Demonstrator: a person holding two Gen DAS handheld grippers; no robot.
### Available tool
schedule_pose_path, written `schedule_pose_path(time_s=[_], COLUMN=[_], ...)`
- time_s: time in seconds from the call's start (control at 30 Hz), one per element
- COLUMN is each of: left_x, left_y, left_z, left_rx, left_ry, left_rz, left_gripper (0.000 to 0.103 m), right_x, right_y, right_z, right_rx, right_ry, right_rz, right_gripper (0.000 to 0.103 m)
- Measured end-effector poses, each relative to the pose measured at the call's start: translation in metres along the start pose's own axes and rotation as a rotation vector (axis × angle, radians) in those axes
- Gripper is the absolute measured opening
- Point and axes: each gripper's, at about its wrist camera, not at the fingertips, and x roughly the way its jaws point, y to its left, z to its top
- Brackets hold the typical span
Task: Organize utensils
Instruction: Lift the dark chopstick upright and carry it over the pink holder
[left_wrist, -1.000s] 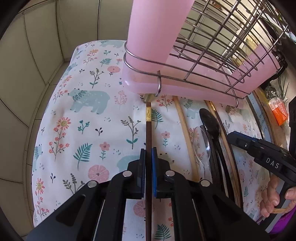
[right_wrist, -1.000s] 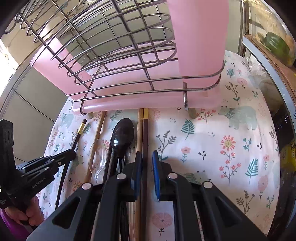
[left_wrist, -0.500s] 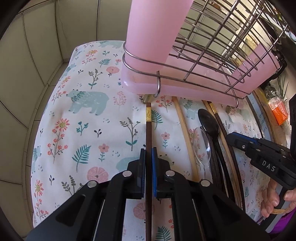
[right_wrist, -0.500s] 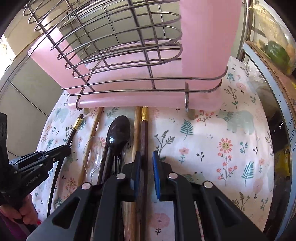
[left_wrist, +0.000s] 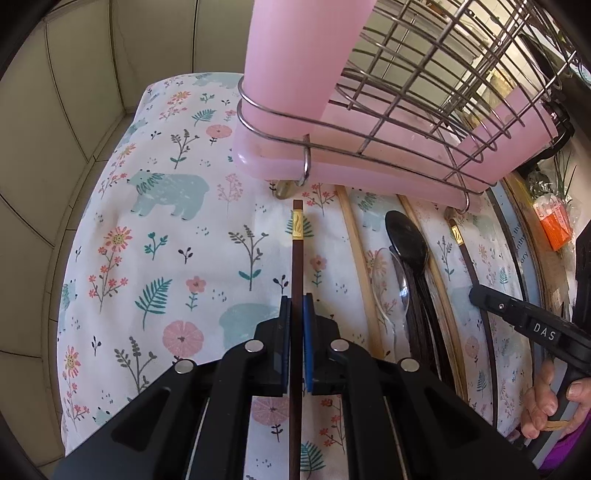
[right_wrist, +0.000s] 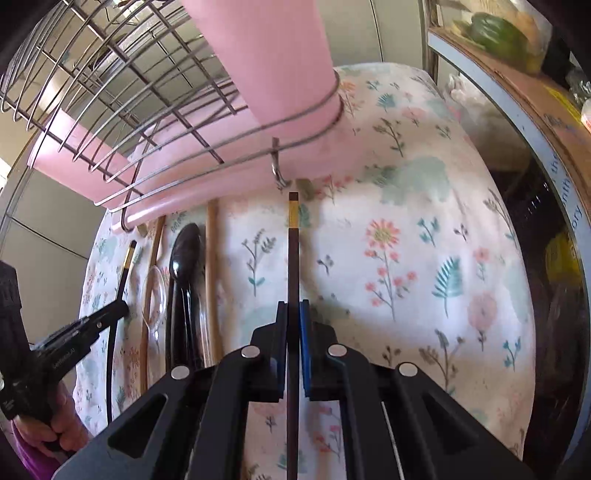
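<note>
**Two chopsticks held, both aimed at the rack**

My left gripper (left_wrist: 294, 314) is clamped on a dark chopstick (left_wrist: 296, 266); my right gripper (right_wrist: 293, 317) grips its twin (right_wrist: 292, 258). Each stick runs straight ahead along the fingers, tip just short of the rack (left_wrist: 406, 122), so neither hand is clearly nearer.

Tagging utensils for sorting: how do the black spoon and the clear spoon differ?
The black spoon is opaque and glossy; the clear spoon is see-through. The black spoon's bowl reaches nearer the pink rack than the clear spoon's. Both lie side by side on the floral cloth.
</note>
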Motion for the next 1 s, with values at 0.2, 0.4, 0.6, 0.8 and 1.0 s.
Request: schedule_pose_path(time_s=[0.2,0.4,0.6,0.8,1.0], left_x=[0.004,0.014,0.028,0.043,0.049], left_y=[-0.013,-0.015,-0.024,-0.037,-0.036], left_z=[0.005,0.027,0.047,0.071,0.076], left_rx=[0.04,0.024,0.047,0.063,0.063], left_ry=[0.051,0.161,0.242,0.283,0.266], left_rz=[0.03,0.001,0.03,0.07,0.05], left_gripper=[0.006,0.006,0.006,0.006,0.006], right_x=[-0.001,-0.005,0.006,0.013,0.01], right_y=[0.009,-0.005,-0.008,0.0,-0.003], right_z=[-0.002,0.015,0.03,0.034,0.031], right_rx=[-0.045,-0.047,-0.055,-0.135,-0.116], right_ry=[0.016,0.061,0.101,0.117,0.092], right_rz=[-0.009,0.033,0.042,-0.003,0.034], right_gripper=[0.009,0.016,0.016,0.013,0.007])
